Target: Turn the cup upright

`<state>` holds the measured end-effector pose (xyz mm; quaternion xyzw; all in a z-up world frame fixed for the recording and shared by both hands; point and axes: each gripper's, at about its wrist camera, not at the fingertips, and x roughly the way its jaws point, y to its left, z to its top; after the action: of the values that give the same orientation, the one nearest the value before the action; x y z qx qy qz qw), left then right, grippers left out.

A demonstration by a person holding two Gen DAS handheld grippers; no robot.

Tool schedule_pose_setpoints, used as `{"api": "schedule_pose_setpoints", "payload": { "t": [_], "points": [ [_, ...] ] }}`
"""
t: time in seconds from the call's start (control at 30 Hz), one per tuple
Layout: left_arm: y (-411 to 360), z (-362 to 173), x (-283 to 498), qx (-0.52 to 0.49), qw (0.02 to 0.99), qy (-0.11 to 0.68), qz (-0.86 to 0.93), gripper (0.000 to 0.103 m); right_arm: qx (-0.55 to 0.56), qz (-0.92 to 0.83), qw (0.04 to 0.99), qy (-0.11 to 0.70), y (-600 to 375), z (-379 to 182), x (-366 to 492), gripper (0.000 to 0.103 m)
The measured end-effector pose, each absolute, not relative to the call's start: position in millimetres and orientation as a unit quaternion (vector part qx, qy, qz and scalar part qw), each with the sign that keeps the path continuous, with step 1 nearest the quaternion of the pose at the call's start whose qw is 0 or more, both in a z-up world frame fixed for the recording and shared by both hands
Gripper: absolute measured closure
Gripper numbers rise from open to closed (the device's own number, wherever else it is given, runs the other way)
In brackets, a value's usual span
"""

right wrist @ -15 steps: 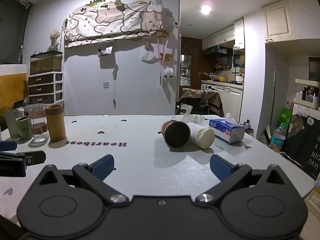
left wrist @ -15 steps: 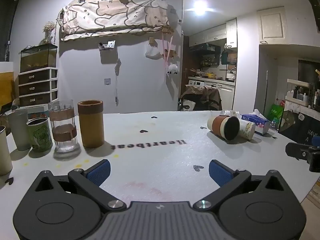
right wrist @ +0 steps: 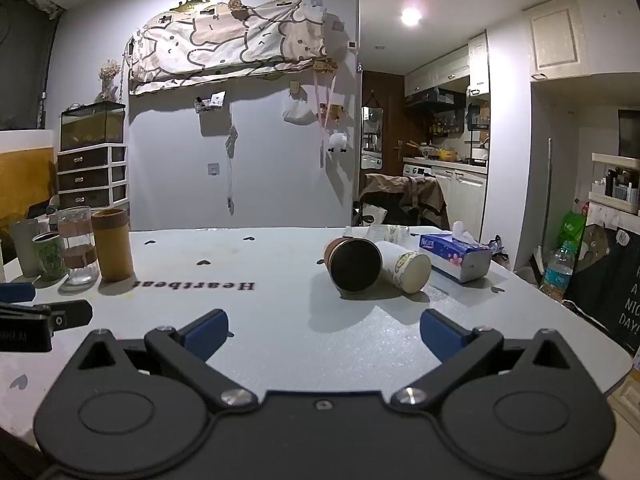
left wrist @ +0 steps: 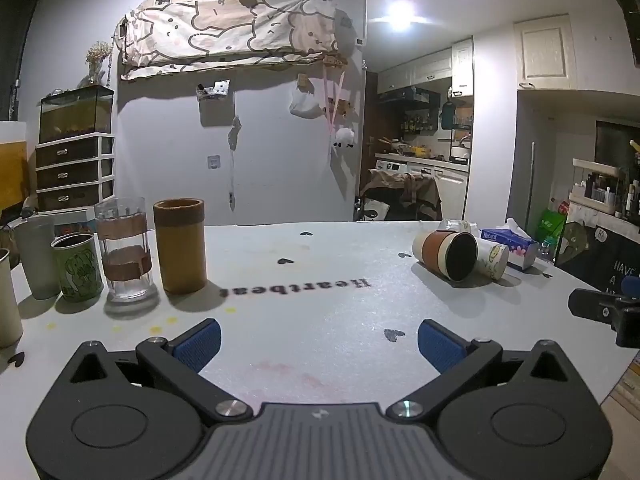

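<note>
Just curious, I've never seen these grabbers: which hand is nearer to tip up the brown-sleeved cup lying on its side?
Probably the right gripper: the tipped brown-sleeved cup lies almost straight ahead of its open jaws. From the left gripper, also open, it lies far off to the right.

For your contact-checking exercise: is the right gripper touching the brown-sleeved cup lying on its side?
Apart. The right wrist view shows bare table between the open right gripper and the cup.
</note>
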<state>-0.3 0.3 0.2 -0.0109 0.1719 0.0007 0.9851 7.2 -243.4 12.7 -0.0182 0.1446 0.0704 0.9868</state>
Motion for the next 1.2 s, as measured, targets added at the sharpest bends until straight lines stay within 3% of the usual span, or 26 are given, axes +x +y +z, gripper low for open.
{"api": "schedule_pose_setpoints", "payload": {
  "t": [1.2],
  "points": [
    [-3.0,-7.1,-0.2,-0.014,0.985,0.173,0.0,0.0,-0.016,0.073,0.986,0.148,-238.5,13.1,4.2,0.0]
  ]
}}
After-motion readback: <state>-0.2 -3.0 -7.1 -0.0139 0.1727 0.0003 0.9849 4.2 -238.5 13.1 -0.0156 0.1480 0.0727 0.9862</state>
